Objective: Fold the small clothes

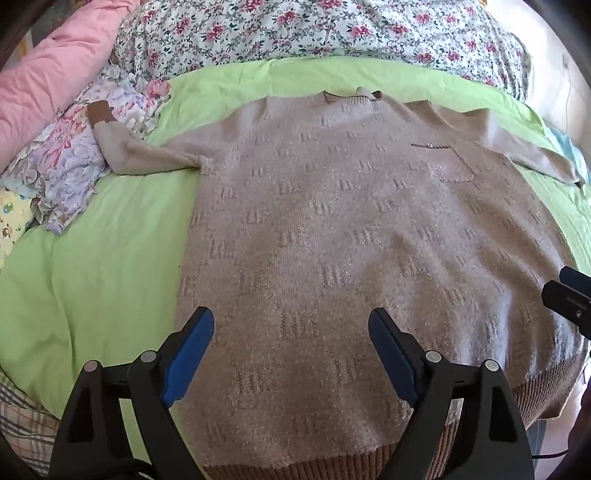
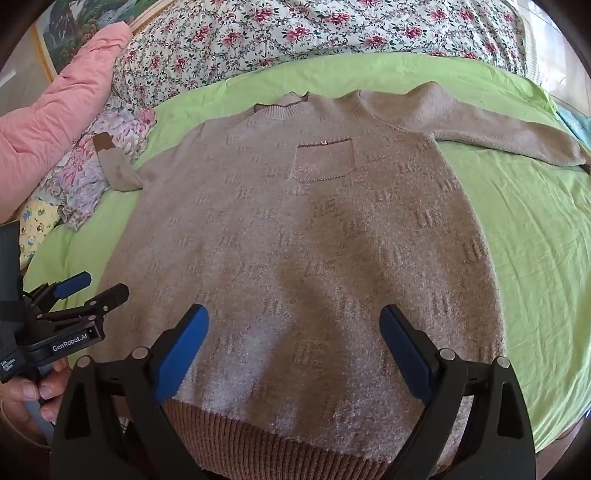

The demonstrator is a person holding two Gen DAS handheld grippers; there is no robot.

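Note:
A beige knit sweater (image 1: 332, 221) lies flat, face up, on the green sheet (image 1: 103, 266), collar far, brown ribbed hem near. It also shows in the right wrist view (image 2: 295, 229), with a chest pocket (image 2: 323, 162). One sleeve (image 1: 122, 151) with a brown cuff lies over the floral cloth; the other sleeve (image 2: 498, 129) stretches right. My left gripper (image 1: 291, 332) is open and empty above the lower left of the sweater. My right gripper (image 2: 293, 328) is open and empty above the hem's middle. The left gripper also shows at the right view's left edge (image 2: 92, 291).
A floral quilt (image 1: 314, 29) lies along the far side. A pink duvet (image 1: 55, 70) and a crumpled floral cloth (image 1: 81, 155) sit at the left. A plaid cloth (image 1: 22, 424) is at the near left. The green sheet (image 2: 535, 240) extends right.

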